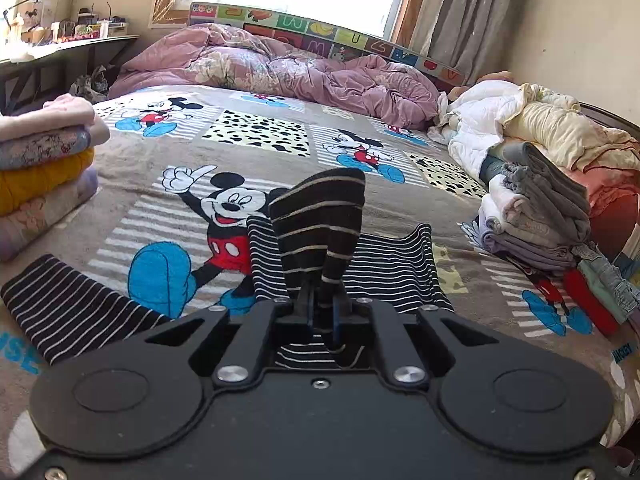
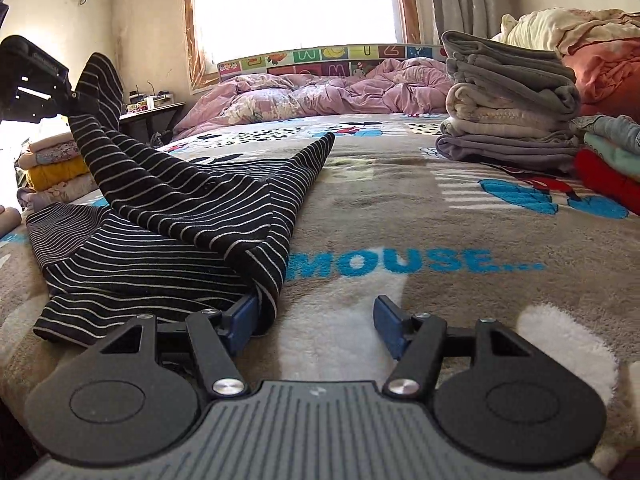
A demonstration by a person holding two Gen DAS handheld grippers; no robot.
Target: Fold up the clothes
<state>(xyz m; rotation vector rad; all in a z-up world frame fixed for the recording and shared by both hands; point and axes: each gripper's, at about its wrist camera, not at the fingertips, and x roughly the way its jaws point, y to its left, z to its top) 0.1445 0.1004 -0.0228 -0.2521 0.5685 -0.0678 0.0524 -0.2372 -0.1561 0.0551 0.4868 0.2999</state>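
1. Nearest the left wrist camera, the left gripper (image 1: 322, 300) pinches a fold of the striped shirt (image 1: 320, 220), lifting it off the blanket (image 1: 132, 152).
2. Only that view shows a sleeve (image 1: 68, 304) lying flat at left.
3. Right wrist view alone shows the right gripper (image 2: 316, 320) spread wide, its left finger (image 2: 240, 320) touching the shirt's hem; the stack (image 2: 508, 112) sits far right.

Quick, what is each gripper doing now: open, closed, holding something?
Left gripper: closed, holding a fold of the striped garment, lifted.
Right gripper: open, holding nothing; garment edge drapes over one finger.
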